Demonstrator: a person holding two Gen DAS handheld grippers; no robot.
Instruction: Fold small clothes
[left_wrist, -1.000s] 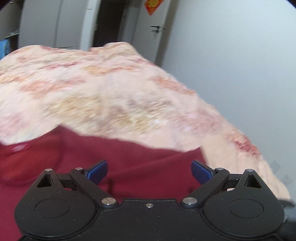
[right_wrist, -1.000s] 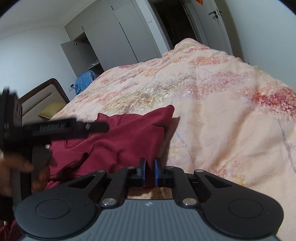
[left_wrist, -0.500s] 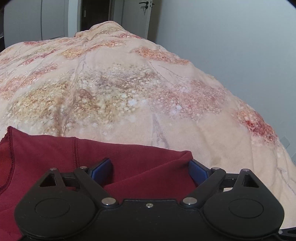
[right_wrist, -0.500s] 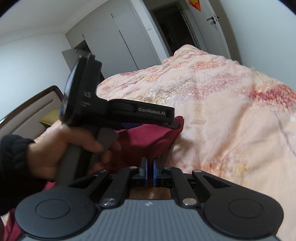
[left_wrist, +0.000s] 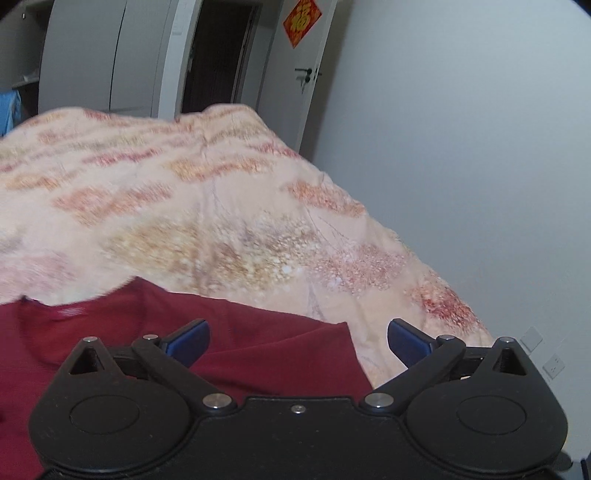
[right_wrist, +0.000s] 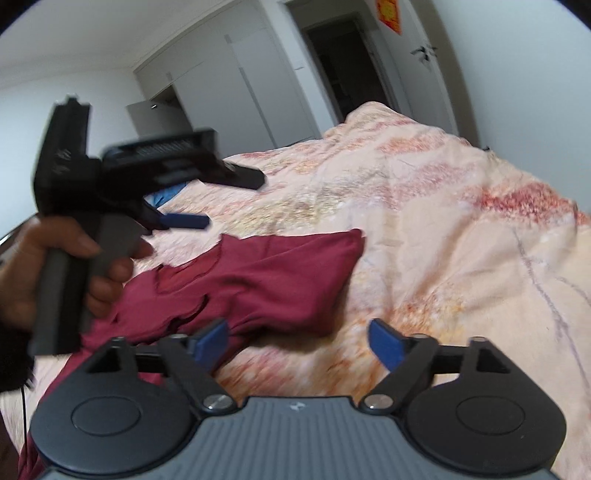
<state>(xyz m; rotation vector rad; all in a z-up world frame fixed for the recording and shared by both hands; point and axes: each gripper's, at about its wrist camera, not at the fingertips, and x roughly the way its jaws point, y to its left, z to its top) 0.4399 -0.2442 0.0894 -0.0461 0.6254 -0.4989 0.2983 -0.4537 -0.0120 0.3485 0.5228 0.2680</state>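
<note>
A dark red garment (right_wrist: 258, 273) lies partly folded on the floral bedspread (right_wrist: 443, 229). It also shows in the left wrist view (left_wrist: 258, 354), with its neckline at the left. My left gripper (left_wrist: 297, 341) is open and empty, raised above the garment's right corner. In the right wrist view the left gripper (right_wrist: 184, 220) is held in a hand at the left, above the garment. My right gripper (right_wrist: 299, 341) is open and empty, just above the garment's near edge.
The bedspread (left_wrist: 207, 221) covers the whole bed. A grey wall (left_wrist: 461, 147) runs along the bed's right side. A white wardrobe (right_wrist: 236, 92) and a dark open doorway (right_wrist: 343, 66) stand beyond the far end.
My right gripper has opened and let go of the garment. My left gripper has lifted up off the garment, which now lies flatter on the bed.
</note>
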